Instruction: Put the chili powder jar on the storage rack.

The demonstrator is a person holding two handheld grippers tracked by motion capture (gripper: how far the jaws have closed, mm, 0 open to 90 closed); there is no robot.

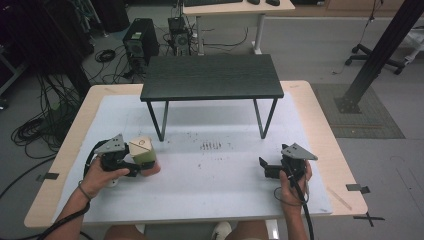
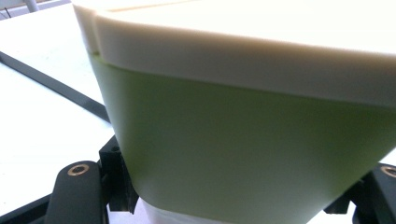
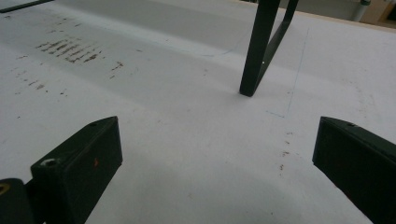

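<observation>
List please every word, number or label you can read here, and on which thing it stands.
None can be read.
The green container and its cream lid in the left gripper are plain.
The brown marks on the white mat are smudges, not letters.
The computer tower on the floor is too small to read.

My desk (image 1: 320,130) has a pale wood rim under a white mat (image 1: 210,175) flecked with brown marks. Beyond it, grey floor (image 1: 310,55), tangled black cables (image 1: 45,125), a computer tower (image 1: 140,42), another desk (image 1: 240,7) and an office chair base (image 1: 375,60).
</observation>
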